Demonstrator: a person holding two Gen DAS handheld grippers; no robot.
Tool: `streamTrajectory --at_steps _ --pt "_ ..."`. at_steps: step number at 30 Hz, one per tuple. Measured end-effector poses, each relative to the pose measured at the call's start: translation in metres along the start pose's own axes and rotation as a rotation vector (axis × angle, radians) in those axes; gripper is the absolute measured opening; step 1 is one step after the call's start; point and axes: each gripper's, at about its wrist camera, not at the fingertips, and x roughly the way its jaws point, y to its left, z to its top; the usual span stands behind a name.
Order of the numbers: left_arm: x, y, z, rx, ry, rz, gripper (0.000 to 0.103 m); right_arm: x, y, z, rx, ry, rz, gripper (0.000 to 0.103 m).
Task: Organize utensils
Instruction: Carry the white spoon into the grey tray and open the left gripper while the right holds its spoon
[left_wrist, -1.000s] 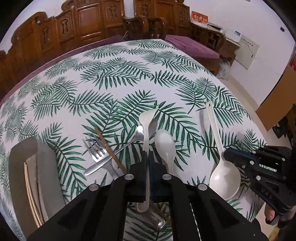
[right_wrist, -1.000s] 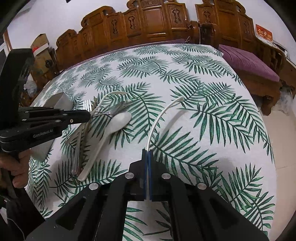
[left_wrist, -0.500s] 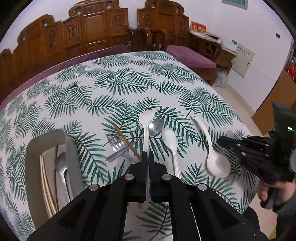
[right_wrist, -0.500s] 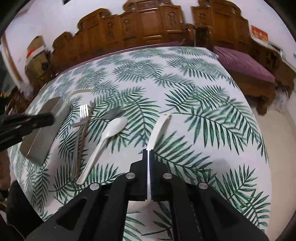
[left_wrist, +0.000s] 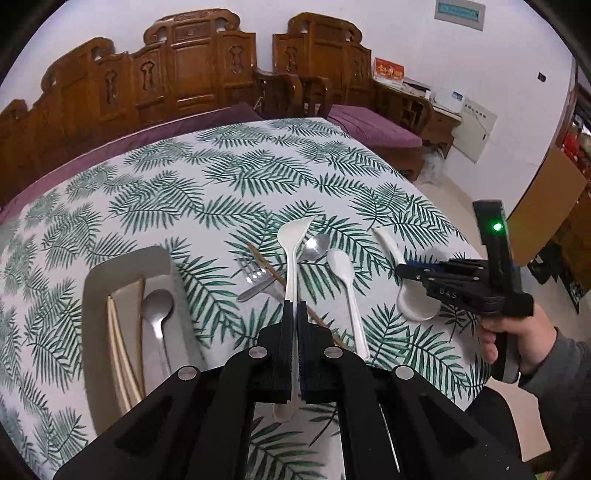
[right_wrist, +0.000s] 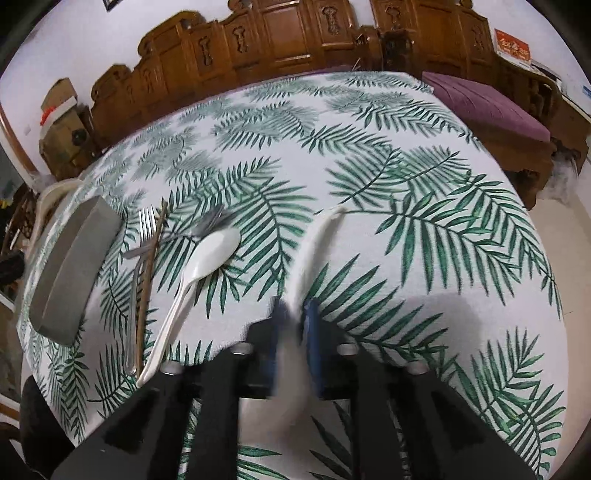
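Your left gripper (left_wrist: 294, 314) is clamped on a white plastic spoon (left_wrist: 291, 266), handle pinched between the pads, lifted above the leaf-print tablecloth (left_wrist: 221, 192). Your right gripper (right_wrist: 295, 314) is opening; the white ladle (right_wrist: 314, 243) handle sits between its blurred pads, but you can't tell if they press on it. Left of the held spoon, the grey tray (left_wrist: 96, 280) holds chopsticks (left_wrist: 118, 332) and a metal spoon (left_wrist: 157, 306). Loose on the cloth beyond: a fork (left_wrist: 255, 275), one chopstick (left_wrist: 266, 264), a metal spoon (left_wrist: 316, 245), a second white spoon (left_wrist: 343, 273).
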Motion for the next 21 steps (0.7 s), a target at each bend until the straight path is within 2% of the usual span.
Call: streamTrajectory --at_steps 12,21 --pt "-0.026 0.054 -0.014 -0.064 -0.029 0.051 0.001 -0.012 0.032 0.004 -0.072 -0.012 -0.006 0.004" --pt "-0.019 0.094 -0.030 -0.121 0.002 0.099 0.001 -0.038 0.075 0.014 -0.174 -0.063 -0.001 0.004"
